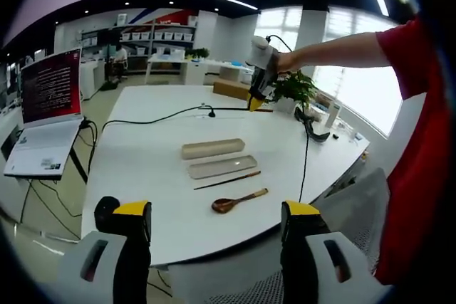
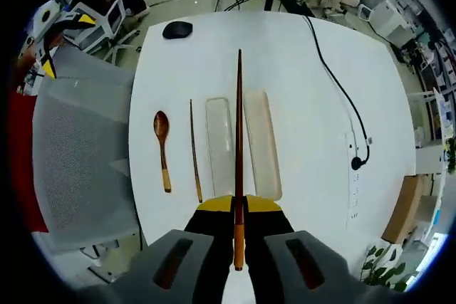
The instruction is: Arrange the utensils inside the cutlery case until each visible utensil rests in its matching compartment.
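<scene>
Two long beige halves of the cutlery case [image 1: 213, 149] lie side by side mid-table, both empty; from above they show as a tray [image 2: 219, 146] and a second half [image 2: 262, 144]. Beside them lie a thin dark chopstick [image 1: 228, 180] [image 2: 194, 151] and a wooden spoon [image 1: 239, 201] [image 2: 162, 149]. My right gripper [image 2: 239, 204] hovers high over the table, shut on a second chopstick [image 2: 239, 126] that points forward over the gap between the halves. A person's hand holds that gripper [image 1: 260, 80] up at the table's far side. My left gripper [image 1: 216, 211] is open at the near edge, empty.
A black cable [image 2: 342, 90] runs across the white table [image 2: 313, 197] to a power strip [image 2: 349, 176]. A black mouse [image 2: 177, 30] lies near one edge. A grey mesh chair [image 2: 78, 154] stands by the table. A laptop [image 1: 46, 115] and a potted plant [image 1: 296, 87] stand farther off.
</scene>
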`<state>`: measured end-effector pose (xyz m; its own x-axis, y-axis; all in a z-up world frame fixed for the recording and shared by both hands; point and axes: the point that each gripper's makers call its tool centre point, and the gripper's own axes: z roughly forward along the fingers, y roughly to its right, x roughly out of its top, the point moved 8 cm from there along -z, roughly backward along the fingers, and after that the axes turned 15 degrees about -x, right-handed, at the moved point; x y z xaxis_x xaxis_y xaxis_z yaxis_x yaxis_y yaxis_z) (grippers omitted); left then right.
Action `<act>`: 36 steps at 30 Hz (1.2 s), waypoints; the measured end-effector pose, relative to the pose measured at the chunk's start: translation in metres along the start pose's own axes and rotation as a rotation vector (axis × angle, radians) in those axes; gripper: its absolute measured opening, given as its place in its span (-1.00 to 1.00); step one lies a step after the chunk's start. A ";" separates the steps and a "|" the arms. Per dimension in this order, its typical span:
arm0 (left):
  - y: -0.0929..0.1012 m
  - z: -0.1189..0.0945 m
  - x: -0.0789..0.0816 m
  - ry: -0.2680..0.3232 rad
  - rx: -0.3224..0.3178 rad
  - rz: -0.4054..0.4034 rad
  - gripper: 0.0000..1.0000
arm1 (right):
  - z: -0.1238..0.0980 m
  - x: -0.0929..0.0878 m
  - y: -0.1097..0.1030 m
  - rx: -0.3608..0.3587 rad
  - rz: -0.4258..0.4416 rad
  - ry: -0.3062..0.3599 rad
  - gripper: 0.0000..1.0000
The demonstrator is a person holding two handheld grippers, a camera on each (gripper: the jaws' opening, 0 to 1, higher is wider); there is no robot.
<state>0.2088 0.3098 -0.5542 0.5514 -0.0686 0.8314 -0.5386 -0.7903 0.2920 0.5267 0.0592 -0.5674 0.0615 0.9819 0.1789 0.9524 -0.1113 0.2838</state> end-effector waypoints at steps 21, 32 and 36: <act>-0.004 0.009 0.000 -0.032 -0.022 -0.017 0.51 | 0.044 0.005 0.011 -0.057 0.022 0.034 -0.99; -0.005 0.011 -0.002 -0.042 -0.033 -0.012 0.51 | 0.057 0.003 0.010 -0.053 0.027 0.033 -0.99; -0.005 0.011 -0.003 -0.061 -0.032 0.005 0.52 | 0.056 -0.001 0.012 -0.051 -0.004 0.016 -0.99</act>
<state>0.2174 0.3072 -0.5636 0.5857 -0.1103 0.8030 -0.5613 -0.7699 0.3037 0.5552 0.0658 -0.6165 0.0530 0.9799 0.1925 0.9362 -0.1159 0.3320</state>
